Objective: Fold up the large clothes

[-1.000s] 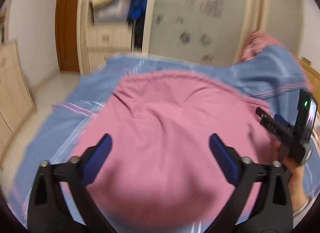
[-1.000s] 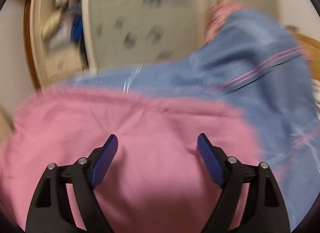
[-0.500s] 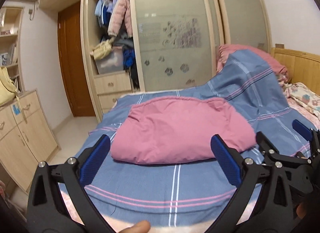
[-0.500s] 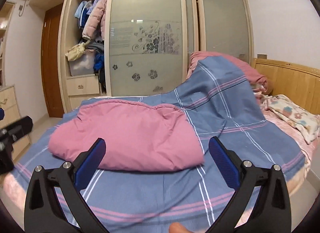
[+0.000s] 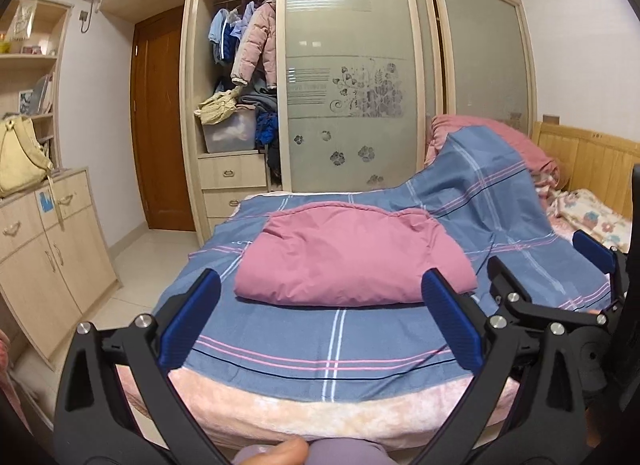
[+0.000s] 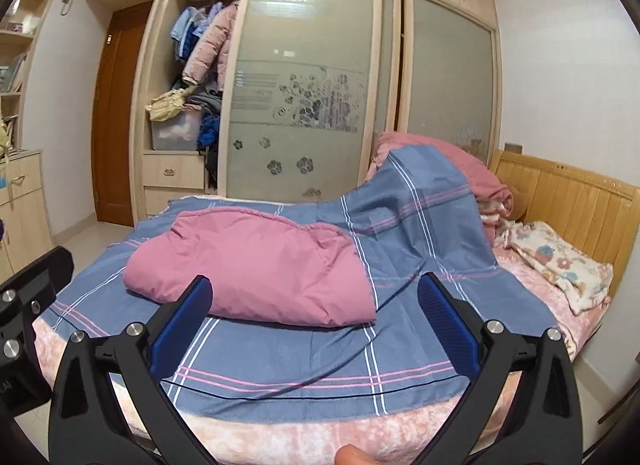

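Item 1. Pink garment [image 5: 352, 261]: large padded piece, lying folded into a thick bundle on the bed, at about 12 o'clock from both cameras. Resting on the blue plaid sheet [image 5: 320, 341]; nothing touches it. In the right wrist view its right-hand corner hangs looser than the rest.

Item 2. Left tool [image 5: 320, 317]: jaws spread wide, nothing between them, held back from the foot of the bed, apart from the bundle.

Item 3. Right tool [image 6: 316, 321]: jaws likewise spread wide and empty, clear of the cloth. It also shows at 3 o'clock in the left wrist view.

Item 4. Bedding heap [image 6: 432, 185]: sheet draped over a pink quilt, rising at 1 to 2 o'clock, just beside the bundle's far right corner. Floral blanket [image 6: 556, 261] near the wooden headboard [image 6: 576, 201].

Item 5. Wardrobe [image 5: 240, 113], open at 11 o'clock, with hung coats and a stuffed bin.

Risks, as judged:
- The padded fill looks springy; the top layer may lift and the fold open, most likely at the loose right corner.
- A pinch at the bundle's lower edge could catch the sheet beneath too, dragging the bedding.
- Lifting by one layer only would let the bundle unroll.
- The draped heap could slump against the bundle if the sheet is tugged.
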### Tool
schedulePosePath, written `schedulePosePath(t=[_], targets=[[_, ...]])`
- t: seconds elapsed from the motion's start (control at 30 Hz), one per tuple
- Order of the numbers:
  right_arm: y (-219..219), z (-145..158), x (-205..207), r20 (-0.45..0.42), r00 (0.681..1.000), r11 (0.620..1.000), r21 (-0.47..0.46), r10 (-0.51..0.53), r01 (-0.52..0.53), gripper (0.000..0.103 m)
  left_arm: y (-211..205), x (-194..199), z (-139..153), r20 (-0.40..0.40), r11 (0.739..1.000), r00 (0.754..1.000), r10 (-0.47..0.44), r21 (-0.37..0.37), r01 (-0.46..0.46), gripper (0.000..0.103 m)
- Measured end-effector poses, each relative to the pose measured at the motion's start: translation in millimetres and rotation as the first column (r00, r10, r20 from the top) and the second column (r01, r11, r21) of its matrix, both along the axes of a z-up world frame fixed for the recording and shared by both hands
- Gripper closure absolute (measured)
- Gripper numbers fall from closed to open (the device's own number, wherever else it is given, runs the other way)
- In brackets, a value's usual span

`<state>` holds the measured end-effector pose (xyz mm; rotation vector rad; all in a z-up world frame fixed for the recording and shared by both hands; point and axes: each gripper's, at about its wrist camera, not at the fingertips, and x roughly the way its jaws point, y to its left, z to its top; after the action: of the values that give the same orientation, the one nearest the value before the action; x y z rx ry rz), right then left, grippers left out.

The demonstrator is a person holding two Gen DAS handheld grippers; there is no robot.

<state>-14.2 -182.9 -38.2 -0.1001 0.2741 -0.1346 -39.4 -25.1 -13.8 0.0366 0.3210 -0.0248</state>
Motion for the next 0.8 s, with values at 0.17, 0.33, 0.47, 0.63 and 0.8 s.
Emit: schedulePosePath(t=[0.17,0.33,0.47,0.63,0.8], targets=[[8.2,6.4,-14.7,0.045,0.999,0.999,-0.043,-0.013,0.015,0.001,0.5,-4.3,4.0,0.007,1.0,1.0,-0.008,-0.004,0.008,0.002],[8.4,6.3,-18.2,0.044,0.999,0.999,-0.045,-0.019,0.021,0.001,-1.7,-7.1,5.1,0.008,1.0,1.0,-0.03,-0.004,0.03,0.002],[5.4,5.4,-18.7,0.04,0.999,0.999,-0.031,-0.02,0.022,0.001,-6.7,-8.8,5.7,0.01,0.999,0.999,-0.032,0.017,0.032,0.002],[0.7,5.3,-17.8,0.033,0.999,1.0,-0.008,-0.023,0.023,0.001,-10.4,-10.4,6.7,0.013,0.999,0.999,-0.04,0.021,0.04,0.002],[0.0,5.5,-18.7,0.037,0.999,1.0,0.003,-0.031,0.031,0.001,-10.5,-10.4,6.7,0.014,0.999,0.999,-0.036,0.023,0.035,0.002]])
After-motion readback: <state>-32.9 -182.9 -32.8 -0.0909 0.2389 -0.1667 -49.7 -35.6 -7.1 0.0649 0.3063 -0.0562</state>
